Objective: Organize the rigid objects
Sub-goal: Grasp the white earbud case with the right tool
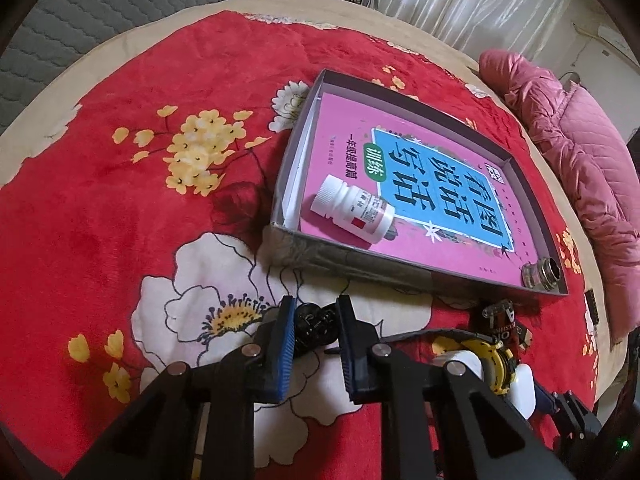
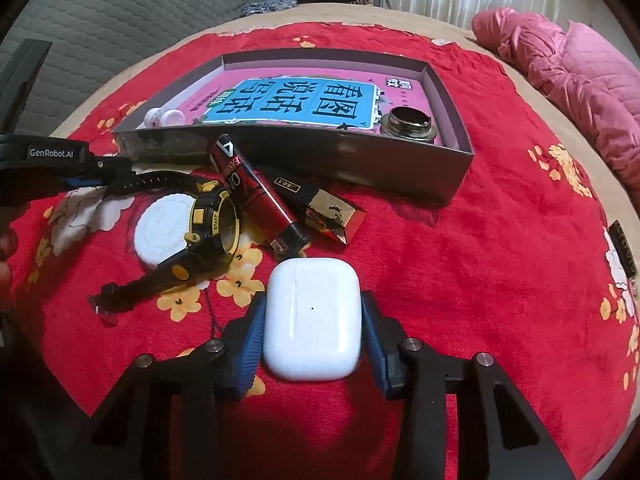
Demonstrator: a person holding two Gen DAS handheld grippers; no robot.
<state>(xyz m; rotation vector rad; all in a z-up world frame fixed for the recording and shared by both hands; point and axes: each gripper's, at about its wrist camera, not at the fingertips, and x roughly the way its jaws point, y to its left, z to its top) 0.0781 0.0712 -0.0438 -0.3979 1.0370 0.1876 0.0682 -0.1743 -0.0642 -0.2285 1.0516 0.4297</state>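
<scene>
Nearest in the right wrist view, the right tool [image 2: 313, 334] brackets the white earbud case [image 2: 312, 320] lying on the red floral blanket [image 2: 460, 264]; its blue pads sit at the case's flanks, though whether they press yet cannot be told. In the left wrist view, the left tool [image 1: 313, 340] stands narrow, pinched on the black watch strap [image 1: 314, 326].

Just beyond the case lie the yellow-and-black watch [image 2: 212, 224], a white disc [image 2: 162, 232], a red battery pack [image 2: 256, 196] and a gold-ended box [image 2: 332, 212].

Farther off sits the grey tray [image 2: 360, 156], holding a pink book [image 2: 304, 100], a white pill bottle [image 1: 352, 210] and a small glass jar [image 2: 408, 126].

To do this well, I judge each grip should seat squarely before lifting, then clear the tray's near wall and set down on bare book cover.
</scene>
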